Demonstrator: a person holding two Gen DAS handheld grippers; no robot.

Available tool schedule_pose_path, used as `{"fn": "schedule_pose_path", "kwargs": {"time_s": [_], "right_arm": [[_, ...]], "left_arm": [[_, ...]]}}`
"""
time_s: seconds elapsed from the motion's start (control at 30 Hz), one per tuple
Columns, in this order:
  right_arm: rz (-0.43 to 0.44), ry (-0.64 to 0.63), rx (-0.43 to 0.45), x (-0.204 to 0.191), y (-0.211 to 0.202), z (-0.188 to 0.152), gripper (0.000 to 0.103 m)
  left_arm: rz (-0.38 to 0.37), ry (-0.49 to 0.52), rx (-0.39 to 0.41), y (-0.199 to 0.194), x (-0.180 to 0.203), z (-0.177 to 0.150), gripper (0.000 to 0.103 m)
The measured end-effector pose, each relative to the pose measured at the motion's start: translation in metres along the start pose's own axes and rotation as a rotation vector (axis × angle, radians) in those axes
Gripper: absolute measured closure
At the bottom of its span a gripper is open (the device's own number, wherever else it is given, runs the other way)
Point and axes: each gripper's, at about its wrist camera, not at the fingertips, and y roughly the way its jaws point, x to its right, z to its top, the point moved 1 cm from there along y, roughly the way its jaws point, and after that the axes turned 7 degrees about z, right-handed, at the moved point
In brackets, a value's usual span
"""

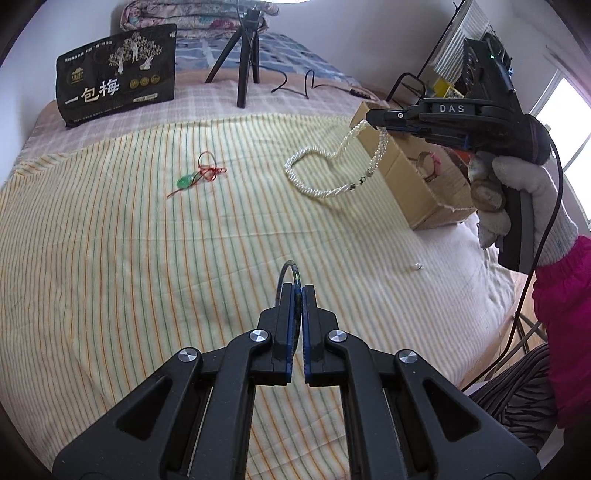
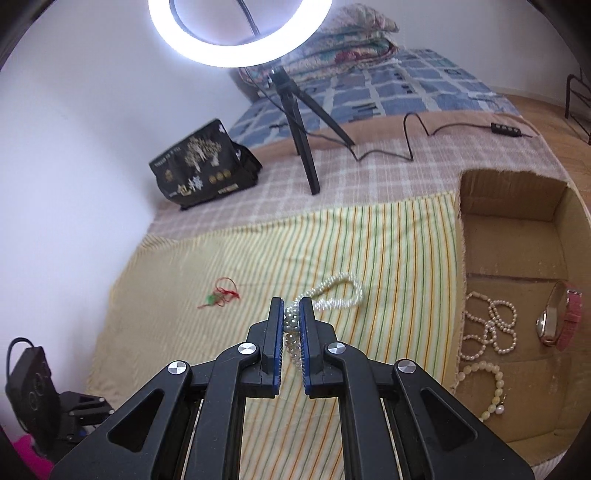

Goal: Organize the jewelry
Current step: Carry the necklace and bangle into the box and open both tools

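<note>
My left gripper (image 1: pixel 297 290) is shut on a dark thin bangle (image 1: pixel 289 271), held above the striped cloth. My right gripper (image 2: pixel 291 306) is shut on a pearl necklace (image 2: pixel 338 293); in the left wrist view the right gripper (image 1: pixel 373 120) holds the necklace (image 1: pixel 325 171) hanging in the air beside the cardboard box (image 1: pixel 424 199). The box (image 2: pixel 517 218) holds a pearl strand (image 2: pixel 491 325), a pale bead bracelet (image 2: pixel 487 387) and a pink-strap watch (image 2: pixel 561 319). A green pendant on red cord (image 1: pixel 195 177) lies on the cloth; it also shows in the right wrist view (image 2: pixel 219 293).
A ring light (image 2: pixel 240 33) on a black tripod (image 1: pixel 243 62) stands at the back, with its cable (image 2: pixel 443 136) trailing right. A black snack bag (image 1: pixel 114 74) stands at back left. A small white bead (image 1: pixel 417 266) lies on the white sheet. Folded quilts (image 2: pixel 351 40) lie behind.
</note>
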Motion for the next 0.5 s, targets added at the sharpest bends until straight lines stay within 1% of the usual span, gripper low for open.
{"fn": "schedule_pose_path", "kwargs": {"time_s": [0.23,0.5], "right_arm": [[0.021,-0.008,0.087,-0.009,-0.037,0.009,0.096],[0.034,-0.023,0.154,-0.011,-0.070,0.014,0.096]], "left_arm": [[-0.026,0.000,0.045,-0.014,0.010,0.014,0.102],[-0.064,0.023,0.074,-0.019,0.031,0.029,0.102]]}}
